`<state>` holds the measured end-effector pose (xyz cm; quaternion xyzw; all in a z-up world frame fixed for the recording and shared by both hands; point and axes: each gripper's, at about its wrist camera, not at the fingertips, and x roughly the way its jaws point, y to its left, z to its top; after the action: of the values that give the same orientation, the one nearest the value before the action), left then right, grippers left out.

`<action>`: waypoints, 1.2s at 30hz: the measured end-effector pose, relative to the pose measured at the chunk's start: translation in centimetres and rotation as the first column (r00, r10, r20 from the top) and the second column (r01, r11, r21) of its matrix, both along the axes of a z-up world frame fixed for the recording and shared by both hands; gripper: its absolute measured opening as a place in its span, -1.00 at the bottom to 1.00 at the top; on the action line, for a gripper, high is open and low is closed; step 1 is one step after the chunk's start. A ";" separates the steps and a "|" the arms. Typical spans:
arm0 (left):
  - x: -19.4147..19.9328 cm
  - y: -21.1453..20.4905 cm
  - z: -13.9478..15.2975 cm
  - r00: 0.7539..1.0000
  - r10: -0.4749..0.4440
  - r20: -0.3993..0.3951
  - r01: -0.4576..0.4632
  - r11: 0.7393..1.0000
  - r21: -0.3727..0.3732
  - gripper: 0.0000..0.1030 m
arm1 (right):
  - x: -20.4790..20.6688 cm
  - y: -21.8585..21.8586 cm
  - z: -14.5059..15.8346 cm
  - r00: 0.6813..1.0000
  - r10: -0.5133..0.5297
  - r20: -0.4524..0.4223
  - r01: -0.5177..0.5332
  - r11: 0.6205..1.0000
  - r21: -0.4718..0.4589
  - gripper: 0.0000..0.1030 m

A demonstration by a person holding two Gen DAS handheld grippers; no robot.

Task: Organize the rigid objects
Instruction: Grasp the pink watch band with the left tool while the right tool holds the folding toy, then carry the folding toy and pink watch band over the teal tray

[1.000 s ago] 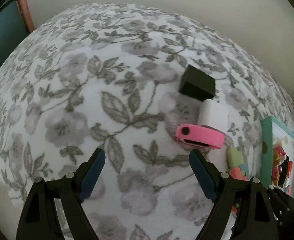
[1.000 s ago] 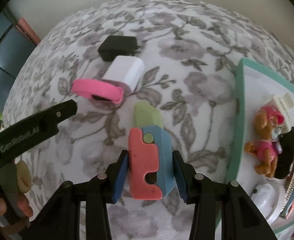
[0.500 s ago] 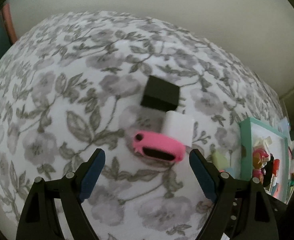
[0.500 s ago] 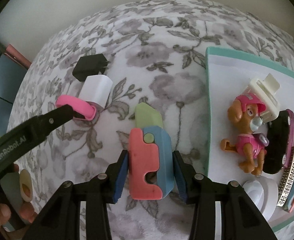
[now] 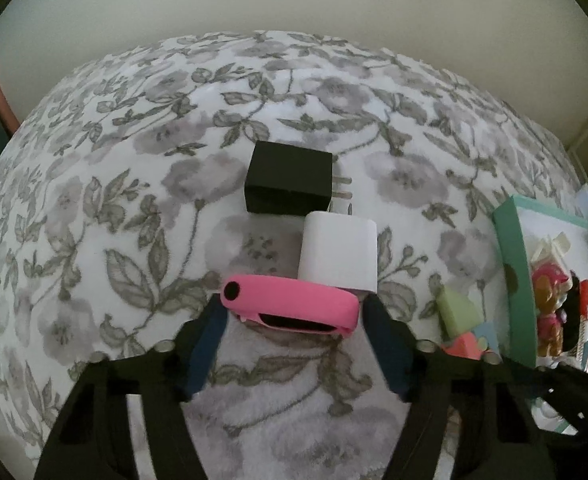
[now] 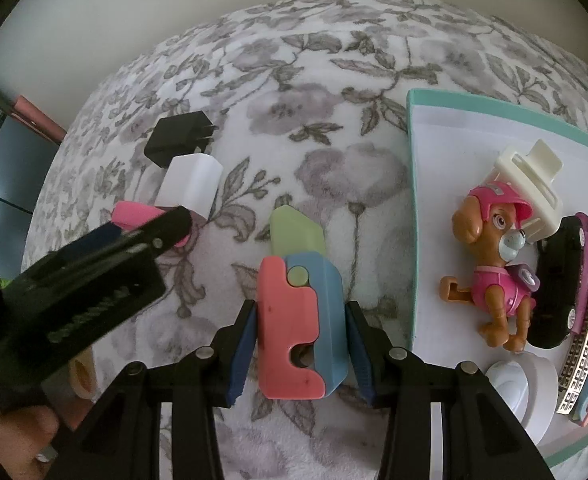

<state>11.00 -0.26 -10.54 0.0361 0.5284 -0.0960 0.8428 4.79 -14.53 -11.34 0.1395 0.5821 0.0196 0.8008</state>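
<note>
Right wrist view alone shows the toy dog [image 6: 493,264] in the tray [image 6: 415,200].

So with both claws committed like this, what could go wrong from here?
1. The left claw is closing around the pink band, whose far edge touches the white charger; lifting may drag or tip the charger.
2. The right claw grips the pink-and-blue toy by its lower half only; it may pivot or slip.
3. The tray looks crowded, leaving little room.

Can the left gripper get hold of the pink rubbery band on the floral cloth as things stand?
Probably yes. The left gripper already straddles the pink rubbery band, jaws closing; only the white charger block touches the band's far edge, outside the jaws.
</note>
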 end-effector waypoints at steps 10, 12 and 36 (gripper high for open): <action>-0.5 0.1 0.1 1.000 -0.013 -0.002 0.013 1.000 -0.013 0.24 | 0.0 0.0 0.0 1.000 -0.005 0.002 0.005 1.000 0.004 -0.10; -0.6 0.2 0.5 1.000 -0.009 -0.005 0.009 1.000 -0.019 0.24 | -0.2 -0.1 0.2 1.000 -0.017 0.007 0.017 1.000 0.001 -0.10; -2.7 -5.0 8.9 0.998 -0.010 0.067 0.018 0.993 -0.117 0.24 | -2.1 -3.6 6.5 0.964 -0.149 0.220 0.148 0.989 0.021 -0.10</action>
<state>8.27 -5.22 -1.64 -0.0064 0.4933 -0.1316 0.8598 2.65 -18.10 -4.83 0.1811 0.4772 -0.0237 0.8596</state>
